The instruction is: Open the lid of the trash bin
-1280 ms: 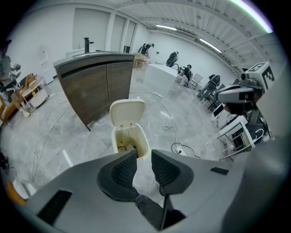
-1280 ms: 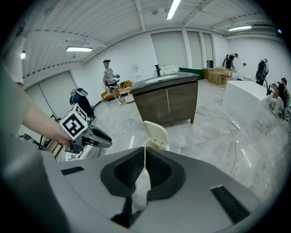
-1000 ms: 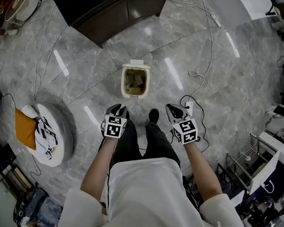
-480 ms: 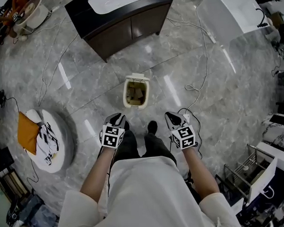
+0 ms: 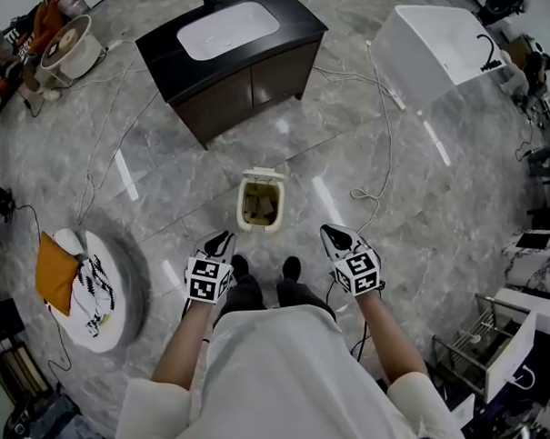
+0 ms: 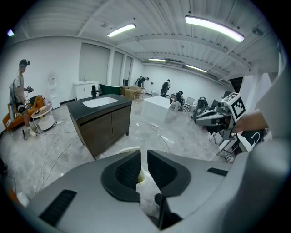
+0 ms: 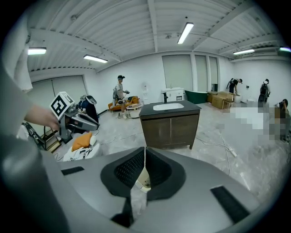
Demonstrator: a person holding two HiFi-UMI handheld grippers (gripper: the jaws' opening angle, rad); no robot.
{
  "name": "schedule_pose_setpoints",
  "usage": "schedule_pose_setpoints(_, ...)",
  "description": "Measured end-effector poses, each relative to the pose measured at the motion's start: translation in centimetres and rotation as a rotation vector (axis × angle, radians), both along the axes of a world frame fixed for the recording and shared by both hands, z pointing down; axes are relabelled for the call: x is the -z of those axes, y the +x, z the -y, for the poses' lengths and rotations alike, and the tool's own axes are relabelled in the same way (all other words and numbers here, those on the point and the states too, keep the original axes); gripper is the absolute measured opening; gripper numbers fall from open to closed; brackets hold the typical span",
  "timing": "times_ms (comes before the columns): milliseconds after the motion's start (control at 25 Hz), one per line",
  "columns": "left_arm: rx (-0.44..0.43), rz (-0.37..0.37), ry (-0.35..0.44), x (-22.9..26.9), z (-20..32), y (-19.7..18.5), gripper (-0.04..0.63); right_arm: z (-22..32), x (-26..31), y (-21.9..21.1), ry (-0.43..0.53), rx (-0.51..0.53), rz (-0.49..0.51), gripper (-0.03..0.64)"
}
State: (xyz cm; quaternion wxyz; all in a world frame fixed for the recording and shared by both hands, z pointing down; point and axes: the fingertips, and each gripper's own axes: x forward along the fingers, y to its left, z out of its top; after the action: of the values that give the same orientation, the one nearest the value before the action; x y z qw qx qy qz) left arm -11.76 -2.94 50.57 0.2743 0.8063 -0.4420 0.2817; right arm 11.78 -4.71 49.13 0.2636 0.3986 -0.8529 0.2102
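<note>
The small cream trash bin (image 5: 259, 202) stands on the grey marble floor ahead of the person's feet, its lid tipped up at the far side and rubbish showing inside. Both grippers hang well above it and touch nothing. My left gripper (image 5: 222, 238) is near the bin's left; its jaws are closing to a narrow gap (image 6: 143, 157) with nothing between them, and the bin (image 6: 140, 176) shows through that gap. My right gripper (image 5: 331, 232) is to the bin's right, jaw tips meeting (image 7: 145, 151), empty, with the bin (image 7: 143, 184) seen below them.
A dark vanity cabinet (image 5: 251, 83) with a white basin stands beyond the bin. A white tub (image 5: 431, 43) is at the back right. A round white stool (image 5: 114, 285) with an orange cloth sits at the left. Cables (image 5: 374, 164) trail across the floor. A person (image 7: 120, 93) stands far off.
Both grippers have risen away from the floor along with the head view. The bin now looks smaller and farther off, and more of the cabinet and tub shows.
</note>
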Motion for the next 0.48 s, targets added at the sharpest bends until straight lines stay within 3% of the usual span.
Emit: schedule_pose_setpoints(480,0.028,-0.05,0.111,6.4,0.7,-0.8,0.051,0.5,6.6,1.4,0.123,0.051,-0.026,0.032)
